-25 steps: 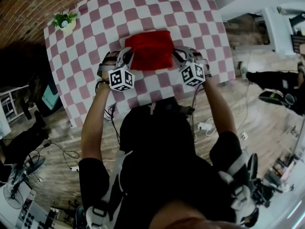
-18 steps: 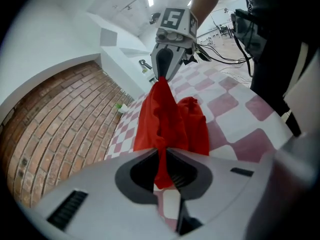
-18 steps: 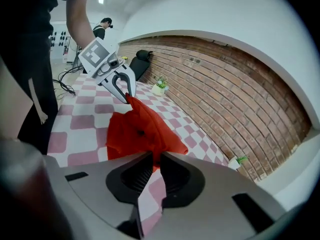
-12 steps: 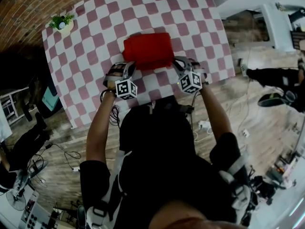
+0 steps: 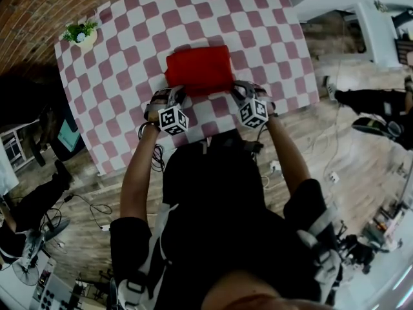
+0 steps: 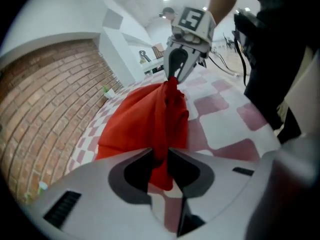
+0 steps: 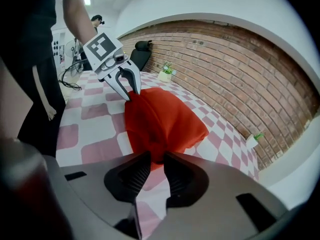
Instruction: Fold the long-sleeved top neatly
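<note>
The red long-sleeved top [image 5: 199,68] lies folded into a compact rectangle on the checked table [image 5: 258,31]. My left gripper [image 5: 173,94] is at its near left corner and my right gripper [image 5: 237,89] at its near right corner. In the left gripper view red cloth [image 6: 145,119] runs between my jaws [image 6: 159,156] and rises to the right gripper [image 6: 175,74], which pinches the other corner. The right gripper view shows cloth [image 7: 162,121] between the right gripper's own tips [image 7: 155,159] and the left gripper [image 7: 129,91] gripping its corner. Both pairs of jaws have just been opening slightly, still with cloth pinched between them.
A small potted plant [image 5: 82,32] stands at the table's far left corner. The person stands against the table's near edge [image 5: 213,131]. Cables lie on the wooden floor [image 5: 90,208], and white furniture [image 5: 374,37] stands at the right.
Both grippers have come down and back toward the near edge, lowering the top's near side onto the table. The folded top now lies flatter.
</note>
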Action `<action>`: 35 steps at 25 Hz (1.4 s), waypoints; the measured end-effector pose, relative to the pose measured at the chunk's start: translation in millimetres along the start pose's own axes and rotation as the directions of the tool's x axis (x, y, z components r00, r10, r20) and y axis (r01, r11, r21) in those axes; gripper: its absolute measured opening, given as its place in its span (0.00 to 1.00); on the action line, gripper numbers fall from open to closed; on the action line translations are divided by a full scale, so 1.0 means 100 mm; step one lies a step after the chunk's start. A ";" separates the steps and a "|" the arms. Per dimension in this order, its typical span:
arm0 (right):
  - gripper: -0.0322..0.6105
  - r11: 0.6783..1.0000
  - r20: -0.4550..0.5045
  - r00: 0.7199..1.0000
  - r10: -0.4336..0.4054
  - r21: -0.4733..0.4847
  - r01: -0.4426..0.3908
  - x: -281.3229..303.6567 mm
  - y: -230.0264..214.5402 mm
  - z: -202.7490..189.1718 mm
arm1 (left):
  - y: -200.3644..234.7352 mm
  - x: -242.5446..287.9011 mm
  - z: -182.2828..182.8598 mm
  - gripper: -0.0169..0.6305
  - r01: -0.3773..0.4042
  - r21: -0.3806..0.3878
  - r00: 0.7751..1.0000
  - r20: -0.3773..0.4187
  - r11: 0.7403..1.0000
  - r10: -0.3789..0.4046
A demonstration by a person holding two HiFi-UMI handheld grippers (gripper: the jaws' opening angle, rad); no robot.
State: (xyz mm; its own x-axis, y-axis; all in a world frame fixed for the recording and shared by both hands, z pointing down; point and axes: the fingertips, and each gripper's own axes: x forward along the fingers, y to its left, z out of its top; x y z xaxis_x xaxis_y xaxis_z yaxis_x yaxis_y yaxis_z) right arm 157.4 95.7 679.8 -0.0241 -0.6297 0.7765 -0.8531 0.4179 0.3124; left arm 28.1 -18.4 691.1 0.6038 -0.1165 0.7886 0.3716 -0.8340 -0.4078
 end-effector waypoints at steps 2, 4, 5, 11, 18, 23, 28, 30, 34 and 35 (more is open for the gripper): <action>0.22 0.998 0.018 0.999 0.027 0.055 -0.028 -0.08 -0.01 0.09 | -0.01 -0.07 0.04 0.19 0.052 -0.083 0.998 0.031 0.995 -0.050; 0.28 0.993 0.059 0.997 0.047 0.108 -0.053 -0.23 -0.07 0.26 | 0.02 -0.22 0.11 0.21 0.072 -0.116 0.995 0.071 0.991 -0.064; 0.29 0.990 0.085 0.995 0.055 0.128 -0.066 -0.31 -0.10 0.34 | 0.06 -0.30 0.16 0.21 0.074 -0.120 0.994 0.092 0.990 -0.063; 0.29 0.984 0.172 0.980 0.104 0.128 -0.127 -0.47 -0.47 0.75 | 0.45 -0.60 0.39 0.21 0.037 -0.109 0.986 0.167 0.993 -0.019; 0.35 0.968 -0.050 0.968 0.247 0.047 -0.245 0.13 -0.61 0.48 | 0.59 -0.10 0.35 0.35 0.140 0.002 0.988 0.069 0.990 -0.139; 0.38 0.943 -0.127 0.935 0.332 0.054 -0.328 0.36 -0.43 0.30 | 0.46 0.19 0.19 0.38 0.223 0.005 0.975 0.005 0.975 -0.223; 0.40 0.941 -0.134 0.932 0.338 0.035 -0.336 0.49 -0.33 0.19 | 0.38 0.30 0.14 0.38 0.233 -0.016 0.972 0.019 0.972 -0.233; 0.40 0.940 -0.136 0.930 0.341 0.033 -0.340 0.53 -0.31 0.17 | 0.36 0.32 0.13 0.38 0.236 -0.029 0.972 0.025 0.971 -0.235; 0.40 0.939 -0.140 0.929 0.343 0.025 -0.343 0.59 -0.31 0.17 | 0.34 0.35 0.10 0.38 0.244 -0.055 0.969 0.036 0.968 -0.242; 0.40 0.938 -0.140 0.928 0.345 0.022 -0.346 0.59 -0.31 0.17 | 0.34 0.36 0.10 0.38 0.247 -0.061 0.969 0.036 0.967 -0.245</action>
State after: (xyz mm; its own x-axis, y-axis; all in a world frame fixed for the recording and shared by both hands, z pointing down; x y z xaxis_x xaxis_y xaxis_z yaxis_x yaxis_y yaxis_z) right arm 173.2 34.2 707.0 -0.2439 -0.3485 0.9050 -0.8032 0.5956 0.0129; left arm 69.6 -45.5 700.5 0.5192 0.1112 0.8474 0.4656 -0.8683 -0.1713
